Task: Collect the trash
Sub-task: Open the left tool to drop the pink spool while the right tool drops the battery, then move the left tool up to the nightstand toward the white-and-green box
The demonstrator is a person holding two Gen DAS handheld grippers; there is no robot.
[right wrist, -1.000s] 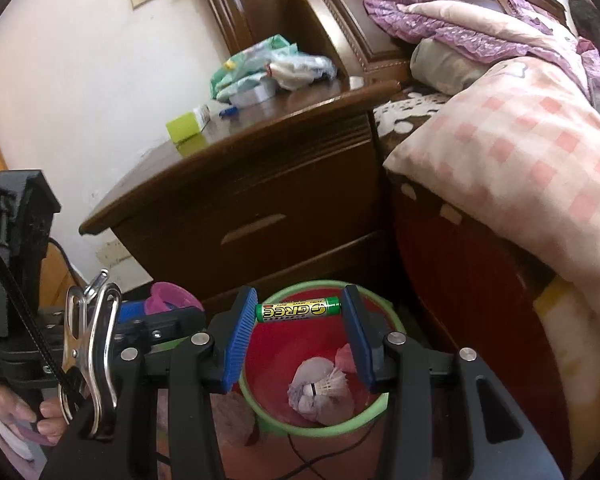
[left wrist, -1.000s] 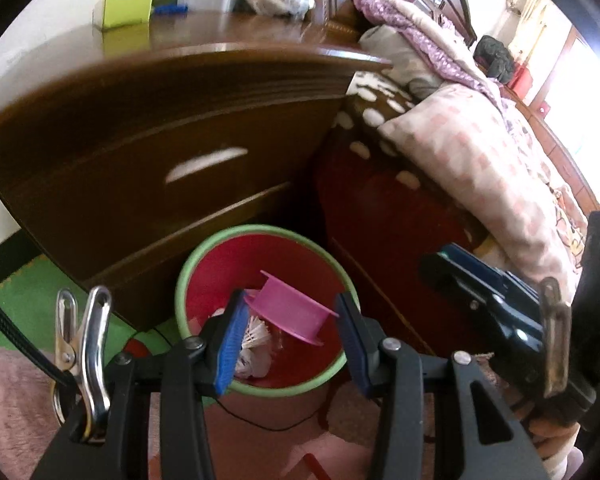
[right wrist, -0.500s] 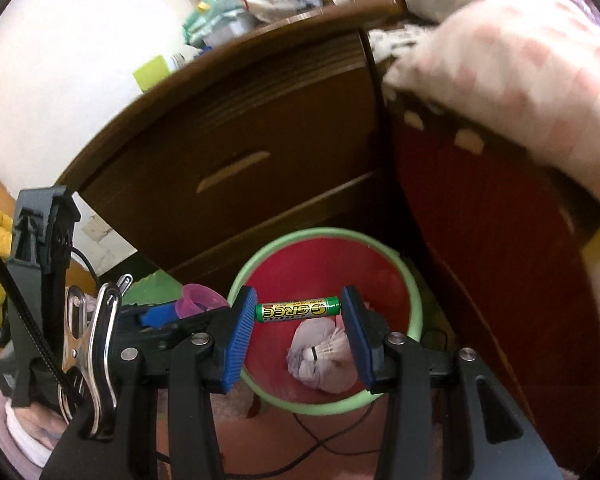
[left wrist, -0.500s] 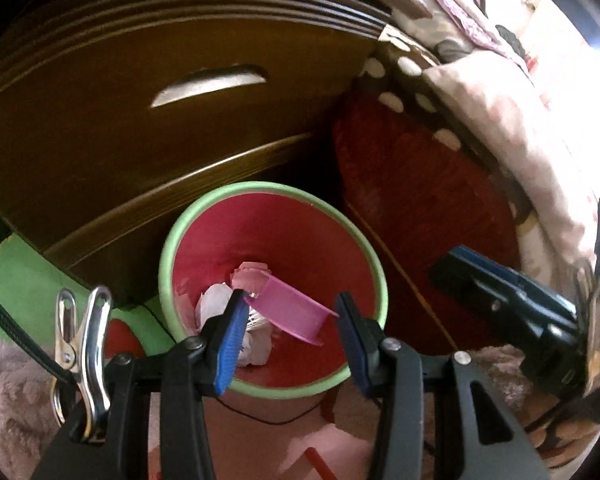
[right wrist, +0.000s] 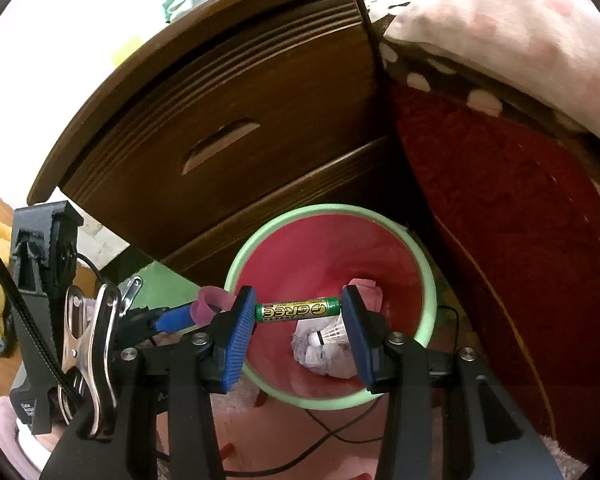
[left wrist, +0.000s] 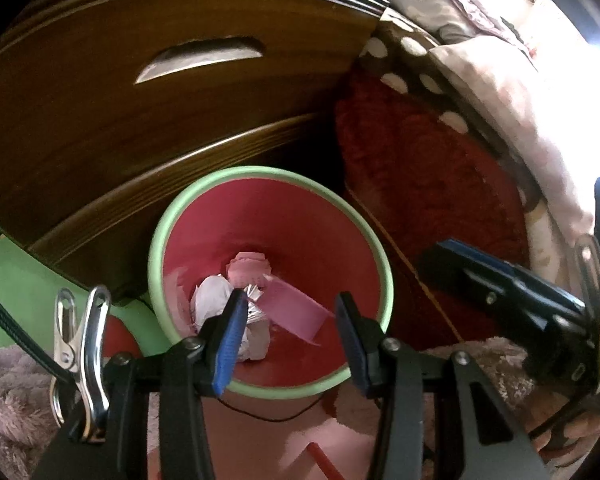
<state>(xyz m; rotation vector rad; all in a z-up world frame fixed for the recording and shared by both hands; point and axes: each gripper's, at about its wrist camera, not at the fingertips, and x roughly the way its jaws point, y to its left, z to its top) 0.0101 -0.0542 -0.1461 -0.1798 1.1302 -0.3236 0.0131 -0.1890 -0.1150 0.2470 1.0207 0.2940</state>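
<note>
Both grippers have dropped closer over the bin [left wrist: 270,390] since a second ago; the nightstand top has left the left view. Left gripper [left wrist: 288,330] clamps a pink spool [left wrist: 294,312] above the bin. Right gripper [right wrist: 298,312] pinches a battery [right wrist: 298,309] end to end. Bin holds crumpled paper [right wrist: 324,360] and a shuttlecock [right wrist: 332,334].

Dark wooden nightstand [right wrist: 236,128] beside bed [right wrist: 500,184]; pink rug [left wrist: 8,392] on floor.
</note>
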